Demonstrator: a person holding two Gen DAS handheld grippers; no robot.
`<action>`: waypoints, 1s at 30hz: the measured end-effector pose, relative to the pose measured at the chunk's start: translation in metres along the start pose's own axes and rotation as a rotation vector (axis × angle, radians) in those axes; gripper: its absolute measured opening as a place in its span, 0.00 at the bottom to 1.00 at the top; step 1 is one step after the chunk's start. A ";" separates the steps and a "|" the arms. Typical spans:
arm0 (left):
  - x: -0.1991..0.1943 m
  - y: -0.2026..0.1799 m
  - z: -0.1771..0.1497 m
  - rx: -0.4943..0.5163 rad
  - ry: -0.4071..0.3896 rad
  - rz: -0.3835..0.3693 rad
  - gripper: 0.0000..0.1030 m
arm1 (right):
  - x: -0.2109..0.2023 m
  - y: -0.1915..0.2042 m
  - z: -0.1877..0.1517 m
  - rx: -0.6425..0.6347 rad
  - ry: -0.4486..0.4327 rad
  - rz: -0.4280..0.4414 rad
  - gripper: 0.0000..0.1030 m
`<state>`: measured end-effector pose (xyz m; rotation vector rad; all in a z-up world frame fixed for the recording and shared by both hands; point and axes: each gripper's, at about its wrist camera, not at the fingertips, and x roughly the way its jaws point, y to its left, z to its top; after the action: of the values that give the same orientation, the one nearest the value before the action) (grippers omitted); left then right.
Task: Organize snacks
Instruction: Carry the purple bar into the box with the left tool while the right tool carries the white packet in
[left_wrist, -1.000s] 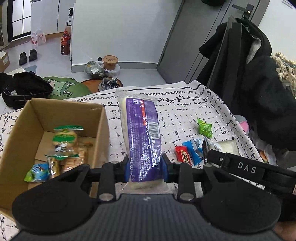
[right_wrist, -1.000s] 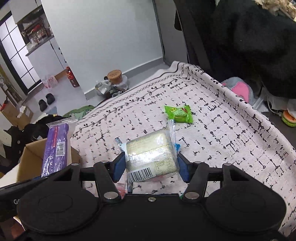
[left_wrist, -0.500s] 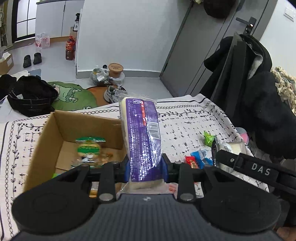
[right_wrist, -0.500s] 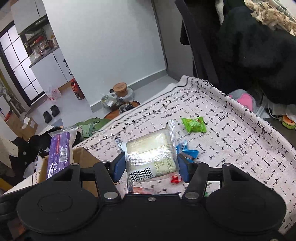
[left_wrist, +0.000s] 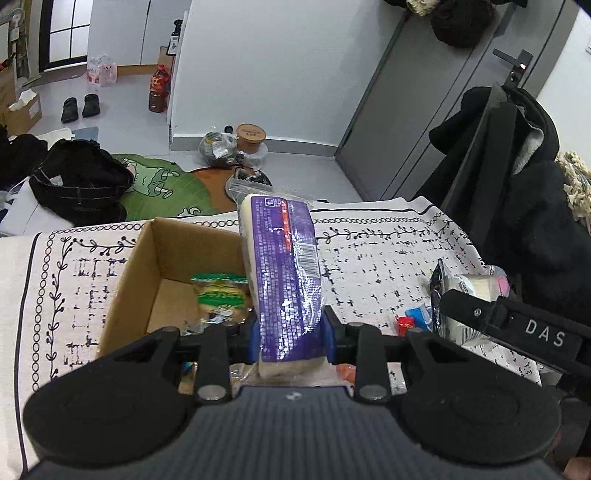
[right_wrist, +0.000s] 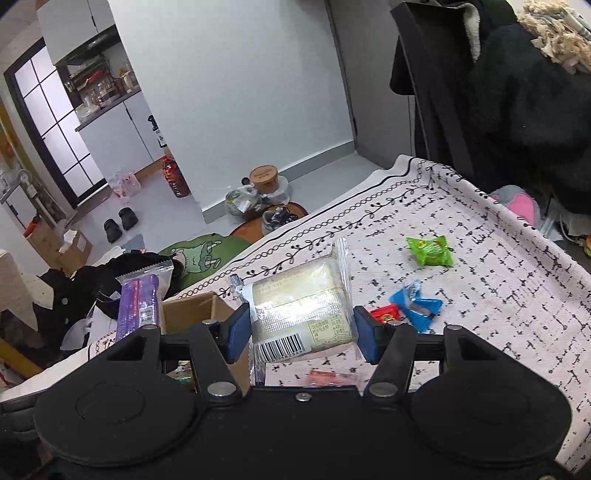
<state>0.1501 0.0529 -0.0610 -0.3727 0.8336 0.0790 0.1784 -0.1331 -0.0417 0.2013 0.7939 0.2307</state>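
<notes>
My left gripper (left_wrist: 291, 338) is shut on a long purple snack pack (left_wrist: 284, 273) and holds it up over the right side of the open cardboard box (left_wrist: 136, 273). A green-topped snack (left_wrist: 219, 295) lies in the box. My right gripper (right_wrist: 301, 328) is shut on a clear-wrapped cream cake pack (right_wrist: 303, 306), held above the table just right of the box (right_wrist: 192, 306). The purple pack also shows in the right wrist view (right_wrist: 138, 306). The right gripper with its pack shows at the right of the left wrist view (left_wrist: 465, 310).
On the patterned tablecloth (right_wrist: 480, 295) lie a green candy (right_wrist: 430, 251), blue wrappers (right_wrist: 417, 304), a red candy (right_wrist: 386, 314) and an orange wrapper (right_wrist: 328, 378). Dark coats (right_wrist: 517, 92) hang at the right. The floor beyond holds a black bag (left_wrist: 79, 184) and jars.
Both grippers have risen and shifted left with their packs. The purple pack now hangs over the box's right side, and the cake pack is nearer the box.
</notes>
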 end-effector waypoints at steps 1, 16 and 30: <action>0.000 0.003 0.000 -0.005 0.001 0.002 0.30 | 0.000 0.002 0.000 0.000 0.002 0.001 0.55; 0.012 0.046 -0.001 -0.085 0.008 0.034 0.31 | 0.022 0.040 -0.011 -0.027 0.035 0.037 0.55; 0.024 0.073 -0.006 -0.090 0.085 0.112 0.36 | 0.042 0.078 -0.018 -0.045 0.071 0.086 0.55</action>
<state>0.1464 0.1170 -0.1042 -0.4162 0.9370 0.2061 0.1838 -0.0447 -0.0624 0.1861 0.8505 0.3382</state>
